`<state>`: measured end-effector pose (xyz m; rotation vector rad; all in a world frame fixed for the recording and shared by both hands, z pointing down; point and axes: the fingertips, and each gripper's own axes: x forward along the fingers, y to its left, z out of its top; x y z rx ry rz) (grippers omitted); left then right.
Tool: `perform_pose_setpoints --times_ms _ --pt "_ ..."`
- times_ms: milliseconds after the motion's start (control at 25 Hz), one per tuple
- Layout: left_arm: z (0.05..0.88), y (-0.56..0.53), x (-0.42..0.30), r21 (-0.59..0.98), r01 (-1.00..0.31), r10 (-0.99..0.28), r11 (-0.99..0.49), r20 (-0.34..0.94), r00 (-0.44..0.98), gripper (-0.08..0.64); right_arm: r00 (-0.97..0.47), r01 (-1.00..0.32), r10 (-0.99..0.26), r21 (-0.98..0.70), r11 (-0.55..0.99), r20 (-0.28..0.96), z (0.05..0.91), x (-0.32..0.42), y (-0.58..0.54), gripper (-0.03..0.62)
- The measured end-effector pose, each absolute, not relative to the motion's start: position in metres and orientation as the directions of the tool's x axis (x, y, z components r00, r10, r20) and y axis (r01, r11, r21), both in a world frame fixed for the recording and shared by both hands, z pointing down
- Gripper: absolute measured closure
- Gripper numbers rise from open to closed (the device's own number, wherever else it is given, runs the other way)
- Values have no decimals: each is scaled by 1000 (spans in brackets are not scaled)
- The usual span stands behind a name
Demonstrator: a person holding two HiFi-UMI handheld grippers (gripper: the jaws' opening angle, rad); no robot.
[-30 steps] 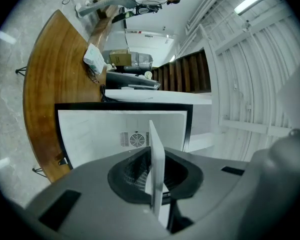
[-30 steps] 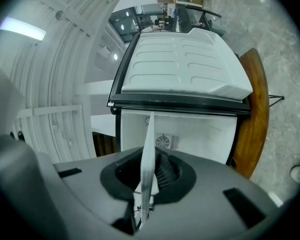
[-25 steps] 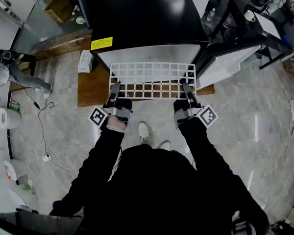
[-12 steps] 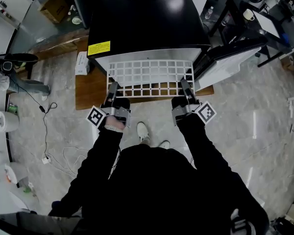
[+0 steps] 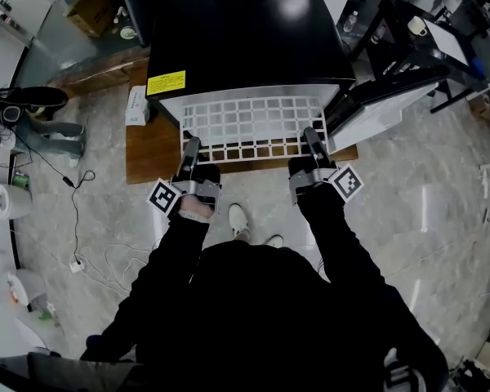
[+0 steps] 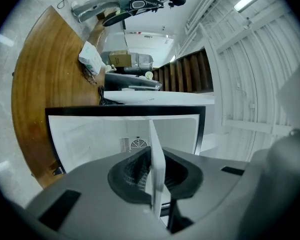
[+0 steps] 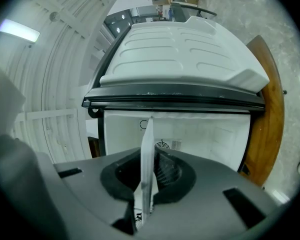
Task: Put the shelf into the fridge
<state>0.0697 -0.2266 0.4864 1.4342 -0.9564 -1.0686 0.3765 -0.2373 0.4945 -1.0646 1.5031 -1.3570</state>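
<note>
Left gripper [image 5: 191, 144] and right gripper [image 5: 310, 135] each clamp the white wire-grid shelf [image 5: 253, 125], its far edge at twelve o'clock inside the black mini fridge [image 5: 245, 31]. Uneven pushing could skew and jam it.

We are recording a pale marble floor [image 5: 441, 219] carrying a wooden platform [image 5: 151, 149]. On that platform the black fridge [image 5: 245, 39] is standing, with a white packet [image 5: 137, 104] lying just beside it. A power strip [image 5: 78, 262] and its cables are lying on the floor at left.
</note>
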Motion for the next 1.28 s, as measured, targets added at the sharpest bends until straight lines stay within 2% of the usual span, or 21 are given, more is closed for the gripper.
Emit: perform_pose_setpoints --times_ms 1280 --pt "485 -307 60 990 -83 -981 -116 -101 166 526 -193 -61 -981 -997 42 -29 493 371 -326 561"
